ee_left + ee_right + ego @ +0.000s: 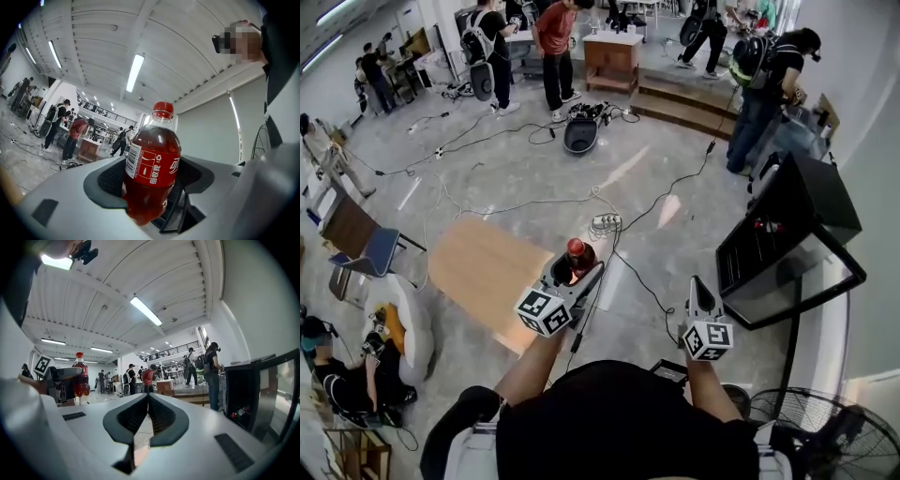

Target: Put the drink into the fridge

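Note:
A red drink bottle (151,176) with a red cap and red label stands upright between the jaws of my left gripper (154,197), which is shut on it. In the head view the bottle (578,256) and left gripper (574,275) hang above the floor beside a wooden table (487,272). My right gripper (700,292) is shut with nothing in it; its jaws (147,420) meet. The right gripper view shows the bottle (80,378) at the left. The black fridge (787,234) stands to the right with its glass door (802,281) swung open; small items (769,226) sit inside.
Cables and a power strip (606,223) trail over the grey floor. A fan (825,436) stands at the lower right. A chair (366,248) is at the left. Several people (555,42) stand at the back, one (769,80) close behind the fridge.

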Demonstrator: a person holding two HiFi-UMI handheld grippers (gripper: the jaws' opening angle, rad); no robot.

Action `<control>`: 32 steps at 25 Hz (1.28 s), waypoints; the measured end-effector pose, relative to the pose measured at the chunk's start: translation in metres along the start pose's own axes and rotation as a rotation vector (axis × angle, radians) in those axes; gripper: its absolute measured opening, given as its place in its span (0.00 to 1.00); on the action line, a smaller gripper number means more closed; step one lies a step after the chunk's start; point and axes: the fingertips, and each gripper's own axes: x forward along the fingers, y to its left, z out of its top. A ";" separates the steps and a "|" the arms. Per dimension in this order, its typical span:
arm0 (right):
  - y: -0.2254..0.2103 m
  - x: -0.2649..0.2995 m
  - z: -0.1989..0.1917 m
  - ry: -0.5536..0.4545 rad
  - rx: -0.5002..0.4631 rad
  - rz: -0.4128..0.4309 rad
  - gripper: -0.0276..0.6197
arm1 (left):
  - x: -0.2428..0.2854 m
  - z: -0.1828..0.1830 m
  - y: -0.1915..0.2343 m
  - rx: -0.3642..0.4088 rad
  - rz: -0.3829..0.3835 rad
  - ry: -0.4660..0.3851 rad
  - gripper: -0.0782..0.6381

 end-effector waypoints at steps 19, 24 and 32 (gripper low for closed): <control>-0.064 -0.033 0.008 -0.020 0.014 -0.043 0.08 | 0.034 -0.022 -0.048 -0.050 -0.032 0.010 0.59; -0.082 -0.042 0.009 -0.027 -0.015 -0.043 0.08 | 0.041 -0.031 -0.064 -0.058 -0.029 0.003 0.58; -0.105 -0.041 0.008 -0.025 -0.032 -0.076 0.08 | 0.059 -0.043 -0.072 -0.031 -0.023 0.027 0.58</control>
